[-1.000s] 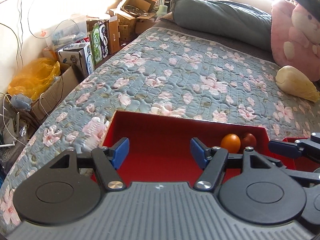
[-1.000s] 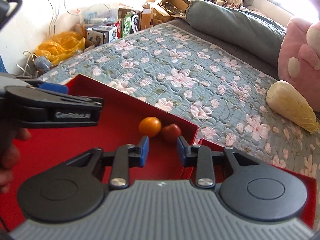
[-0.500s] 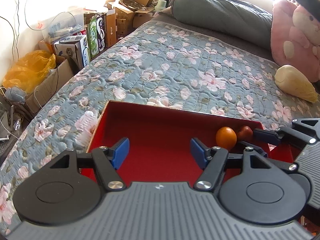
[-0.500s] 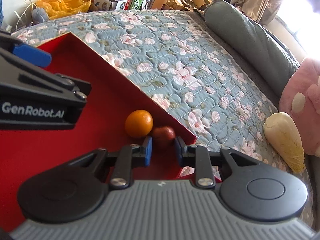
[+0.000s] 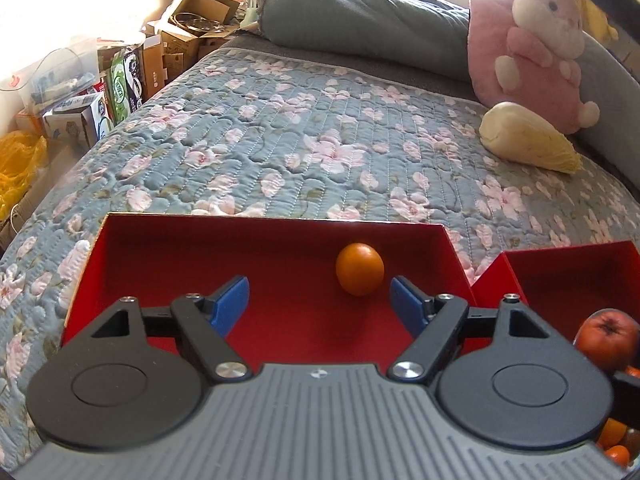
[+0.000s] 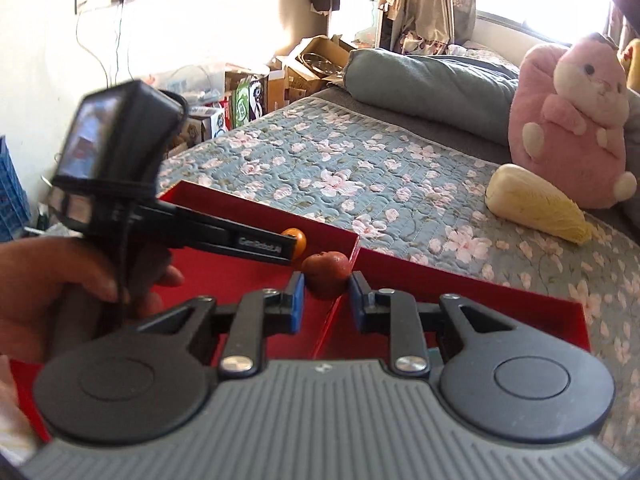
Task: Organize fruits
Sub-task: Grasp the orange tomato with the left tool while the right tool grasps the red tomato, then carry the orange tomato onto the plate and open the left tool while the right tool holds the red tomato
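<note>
**Inspector:** Largest first. One bed under a floral quilt, one grey-green bolster at its head, one pink plush rabbit, and one pale cabbage lying just in front of the rabbit.

**Clerk:** Containers?

**Inspector:** Two red boxes on the quilt, side by side: the larger box to the left, the second box to the right.

**Clerk:** Tools?

**Inspector:** Two. The left gripper hovers over the larger box, jaws spread wide and holding nothing. The right gripper has its blue pads clamped on the red apple, held above the edge where the two boxes meet.

**Clerk:** Fruit count?

**Inspector:** One orange on the floor of the larger box, just ahead of the left gripper's right finger. One red apple, as stated. At least three orange fruits show at the left view's lower right corner; the exact number is uncertain, being mostly hidden.

**Clerk:** Writing?

**Inspector:** "GenRobot.AI" on the left gripper's side, legible from the right camera.
</note>
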The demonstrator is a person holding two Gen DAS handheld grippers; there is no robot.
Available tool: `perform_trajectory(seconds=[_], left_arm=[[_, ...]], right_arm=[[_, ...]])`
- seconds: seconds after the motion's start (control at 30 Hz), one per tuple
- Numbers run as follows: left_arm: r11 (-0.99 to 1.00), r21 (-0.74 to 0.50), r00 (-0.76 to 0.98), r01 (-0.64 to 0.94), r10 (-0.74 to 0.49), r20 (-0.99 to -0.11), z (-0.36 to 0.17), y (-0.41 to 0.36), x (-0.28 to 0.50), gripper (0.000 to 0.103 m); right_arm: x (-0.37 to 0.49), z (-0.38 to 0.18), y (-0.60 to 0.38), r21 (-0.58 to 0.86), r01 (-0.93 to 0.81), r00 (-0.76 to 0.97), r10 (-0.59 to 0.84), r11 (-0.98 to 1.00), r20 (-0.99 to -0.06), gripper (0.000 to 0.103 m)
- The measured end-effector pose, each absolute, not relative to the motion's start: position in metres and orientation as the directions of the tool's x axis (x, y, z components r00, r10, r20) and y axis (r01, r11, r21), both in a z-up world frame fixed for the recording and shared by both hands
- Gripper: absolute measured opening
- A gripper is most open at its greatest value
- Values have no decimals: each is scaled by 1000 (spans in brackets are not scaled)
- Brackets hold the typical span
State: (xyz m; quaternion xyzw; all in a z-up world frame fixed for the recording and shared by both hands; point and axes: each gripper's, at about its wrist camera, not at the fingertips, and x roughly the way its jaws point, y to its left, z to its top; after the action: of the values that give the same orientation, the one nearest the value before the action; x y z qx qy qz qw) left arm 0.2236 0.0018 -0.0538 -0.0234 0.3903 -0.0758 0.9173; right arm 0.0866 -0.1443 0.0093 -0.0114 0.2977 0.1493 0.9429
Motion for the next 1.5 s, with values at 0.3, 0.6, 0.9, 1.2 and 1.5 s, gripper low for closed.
perform_trajectory(seconds=[0.3, 0.6, 0.9, 1.2, 1.5], left_arm=[[982, -82, 677, 171, -177, -714, -67, -8, 238, 63], [969, -110, 673, 220, -232, -702, -68, -15, 233, 33], [973, -124, 673, 195, -224, -705, -64, -8, 228, 32], [980, -121, 694, 160, -199, -692, -46, 0, 210, 32], [980, -115, 725, 160, -196, -660, -14, -8, 185, 32]], right_arm=[[40, 2, -164, 174, -250, 762, 304, 953, -571, 27], [23, -5, -163, 205, -242, 749, 317, 948, -582, 27], [11, -2, -170, 206, -219, 757, 299, 954, -581, 27], [0, 2, -172, 201, -216, 763, 293, 956, -576, 27], [-17, 12, -183, 206, -212, 777, 292, 955, -557, 27]])
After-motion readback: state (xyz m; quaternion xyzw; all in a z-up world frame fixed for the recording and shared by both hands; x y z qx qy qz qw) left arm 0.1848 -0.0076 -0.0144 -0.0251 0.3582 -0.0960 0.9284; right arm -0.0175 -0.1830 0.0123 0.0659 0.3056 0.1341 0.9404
